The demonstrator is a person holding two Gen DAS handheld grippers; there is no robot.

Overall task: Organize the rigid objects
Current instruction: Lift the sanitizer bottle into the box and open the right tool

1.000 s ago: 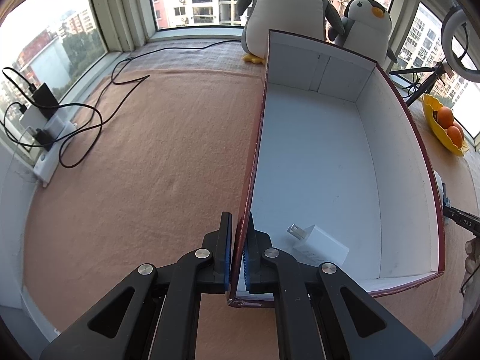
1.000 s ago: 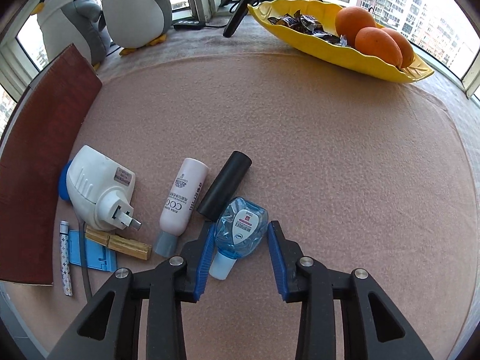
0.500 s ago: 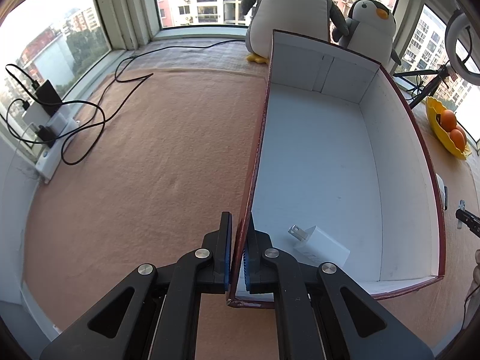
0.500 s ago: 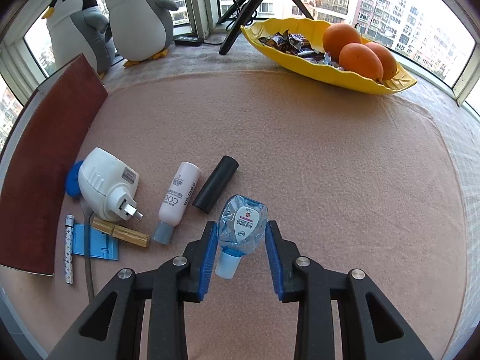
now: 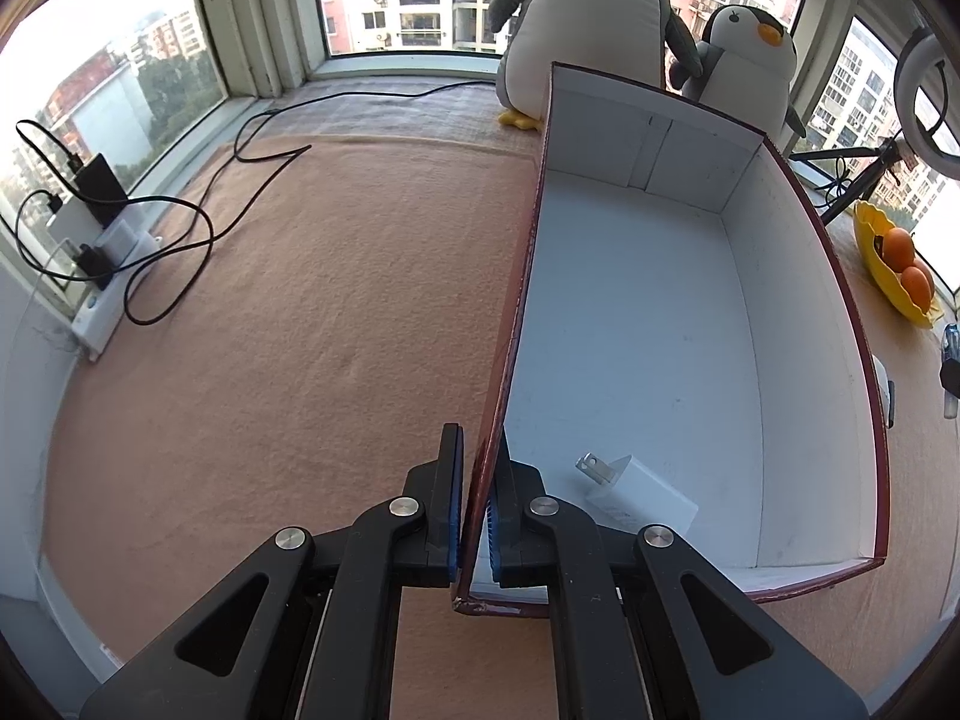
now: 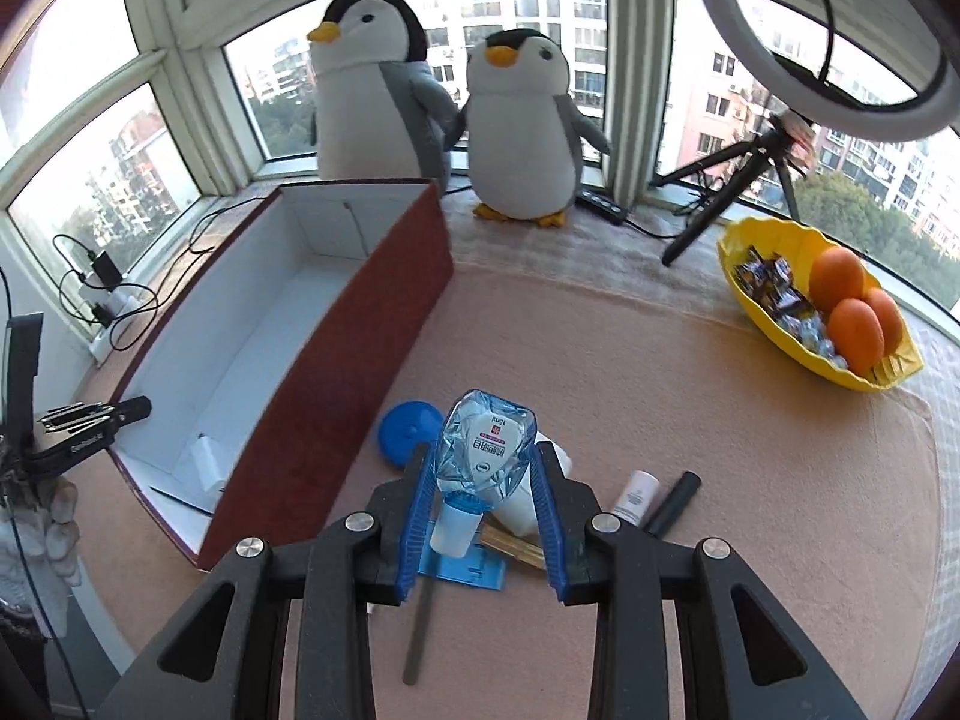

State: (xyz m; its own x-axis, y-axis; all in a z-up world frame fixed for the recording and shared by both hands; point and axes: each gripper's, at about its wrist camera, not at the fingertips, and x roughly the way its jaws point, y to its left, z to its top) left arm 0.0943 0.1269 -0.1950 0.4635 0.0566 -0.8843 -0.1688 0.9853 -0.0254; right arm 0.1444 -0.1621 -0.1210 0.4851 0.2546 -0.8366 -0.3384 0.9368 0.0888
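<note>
My left gripper (image 5: 477, 480) is shut on the left wall of a box (image 5: 522, 300), red outside and white inside, near its front corner. A white charger (image 5: 639, 495) lies on the box floor. My right gripper (image 6: 483, 450) is shut on a small clear blue bottle (image 6: 486, 438) with a white cap. It holds the bottle up off the carpet, just right of the box's red wall (image 6: 336, 348). Below it lie a blue disc (image 6: 408, 432), a white tube (image 6: 636, 495), a black cylinder (image 6: 672, 501), a blue card (image 6: 462, 564) and a wooden piece (image 6: 516, 546).
A yellow dish (image 6: 756, 306) with oranges and sweets stands at the right. Two plush penguins (image 6: 372, 90) sit behind the box, beside a tripod (image 6: 732, 174) with a ring light. A power strip (image 5: 102, 276) with cables lies at the far left. A gloved hand (image 6: 54, 516) shows at the left edge.
My right gripper has risen off the carpet with the blue bottle and swung toward the box, which now fills its left side. The left gripper has kept still on the box wall.
</note>
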